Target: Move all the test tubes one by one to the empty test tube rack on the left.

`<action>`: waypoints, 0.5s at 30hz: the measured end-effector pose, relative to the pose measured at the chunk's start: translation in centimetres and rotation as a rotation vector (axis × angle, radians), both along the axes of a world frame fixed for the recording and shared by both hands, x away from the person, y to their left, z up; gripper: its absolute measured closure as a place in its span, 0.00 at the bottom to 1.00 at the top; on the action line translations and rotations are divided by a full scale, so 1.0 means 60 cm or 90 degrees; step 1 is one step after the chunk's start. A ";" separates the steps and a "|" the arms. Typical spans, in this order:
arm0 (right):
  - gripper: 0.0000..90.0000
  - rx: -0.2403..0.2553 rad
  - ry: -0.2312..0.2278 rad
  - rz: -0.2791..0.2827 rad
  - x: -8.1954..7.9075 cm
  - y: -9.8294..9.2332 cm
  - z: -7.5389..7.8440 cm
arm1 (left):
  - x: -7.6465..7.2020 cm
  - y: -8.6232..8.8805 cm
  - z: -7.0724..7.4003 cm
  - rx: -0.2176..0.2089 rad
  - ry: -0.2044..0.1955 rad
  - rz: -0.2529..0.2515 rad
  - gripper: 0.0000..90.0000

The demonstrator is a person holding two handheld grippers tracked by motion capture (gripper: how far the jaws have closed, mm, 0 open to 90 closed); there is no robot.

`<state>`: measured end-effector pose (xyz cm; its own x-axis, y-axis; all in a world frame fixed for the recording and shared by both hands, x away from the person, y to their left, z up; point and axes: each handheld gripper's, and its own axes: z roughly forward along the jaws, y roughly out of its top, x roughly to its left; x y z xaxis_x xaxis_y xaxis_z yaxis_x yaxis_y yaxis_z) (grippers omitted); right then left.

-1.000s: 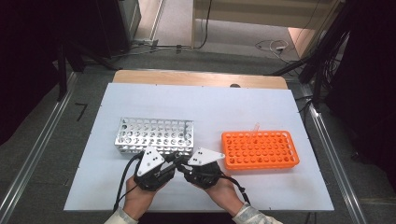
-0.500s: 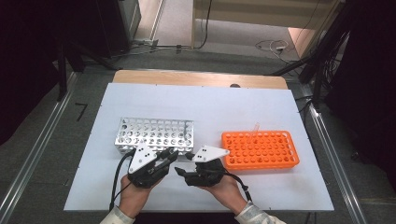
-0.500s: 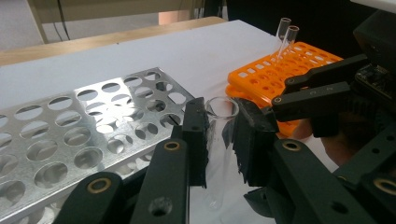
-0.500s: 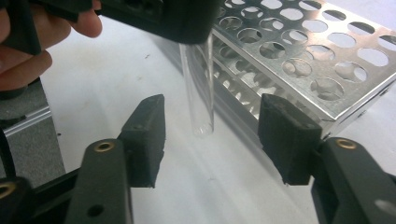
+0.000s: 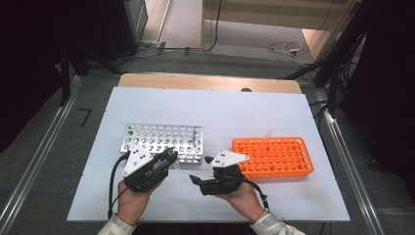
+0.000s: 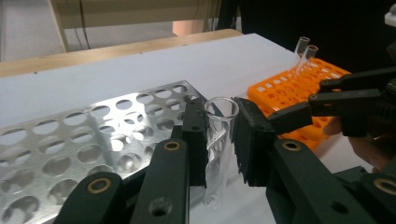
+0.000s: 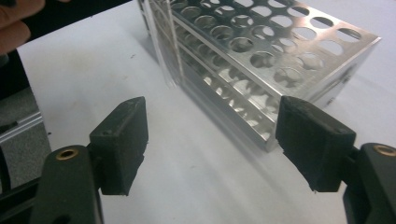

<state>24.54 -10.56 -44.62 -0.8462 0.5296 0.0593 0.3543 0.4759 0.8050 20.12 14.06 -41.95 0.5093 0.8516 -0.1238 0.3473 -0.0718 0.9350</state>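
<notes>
Our left hand-held gripper is clamped on a clear glass test tube, which stands upright between its black pads, open mouth up, just beside the near corner of the perforated silver metal tube rack. From the high view we see this hand-held gripper at the rack's front edge on the white counter. Our right hand-held gripper has just been opening, and its jaws now stand wide apart with nothing between them, hovering over bare counter and facing the rack's end; in the high view it sits between the metal rack and the orange plastic tube rack. We can make out two more clear tubes standing in the orange rack at its far side
</notes>
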 end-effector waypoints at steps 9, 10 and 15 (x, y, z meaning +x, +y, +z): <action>0.23 0.000 0.004 -0.018 0.003 -0.010 -0.003 | 0.007 0.034 0.016 -0.012 -0.005 0.040 0.83; 0.23 0.000 0.004 -0.019 0.003 -0.011 -0.003 | 0.008 0.037 0.017 -0.014 -0.007 0.045 0.83; 0.23 0.000 0.003 -0.022 0.004 -0.013 -0.002 | 0.011 0.058 0.024 -0.014 -0.014 0.071 0.83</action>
